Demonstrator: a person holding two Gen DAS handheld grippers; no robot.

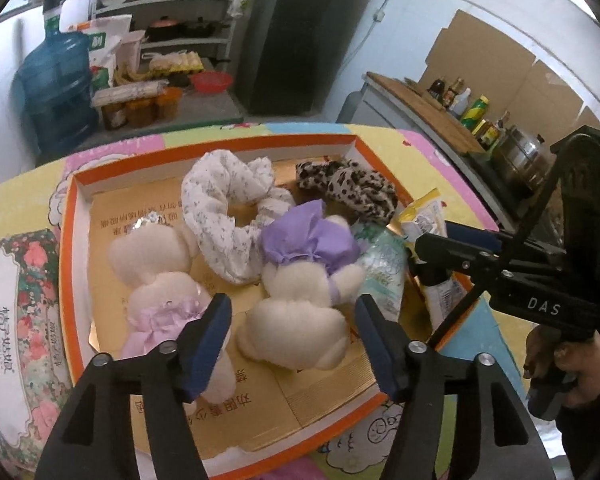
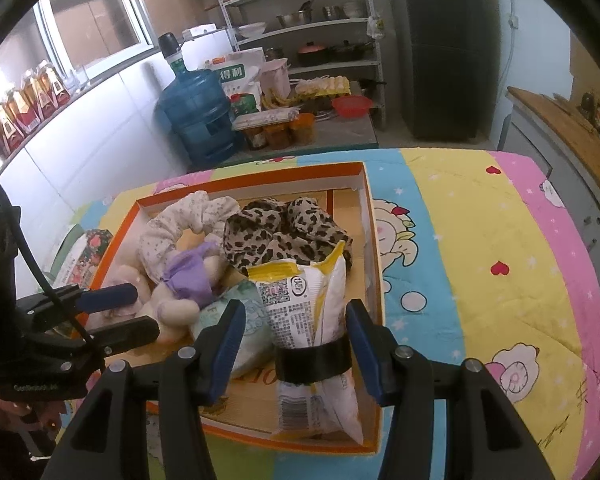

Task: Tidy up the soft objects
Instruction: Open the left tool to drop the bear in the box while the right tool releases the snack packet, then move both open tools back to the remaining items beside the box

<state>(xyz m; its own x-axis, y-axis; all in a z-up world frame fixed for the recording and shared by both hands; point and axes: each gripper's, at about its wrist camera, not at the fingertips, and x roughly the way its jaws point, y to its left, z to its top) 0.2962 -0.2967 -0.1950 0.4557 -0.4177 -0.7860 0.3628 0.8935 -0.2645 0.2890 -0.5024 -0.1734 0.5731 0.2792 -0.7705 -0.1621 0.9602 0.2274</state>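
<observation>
Box looks nearly packed with plushies and scrunchies, left hand-held gripper open over a bear, right hand-held gripper clamping the last pouch.

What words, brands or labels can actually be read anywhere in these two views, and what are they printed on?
"DAS": right gripper's black body.
"得利": white sack beside the water jug.
Gold box floor: Chinese print, upside down, too unclear to quote.
Floral box lid: Chinese and script lettering, blurred.
Yellow-white snack bag: round logo, QR code, small print, unreadable.
Left gripper's body: faint lettering, unreadable.
</observation>
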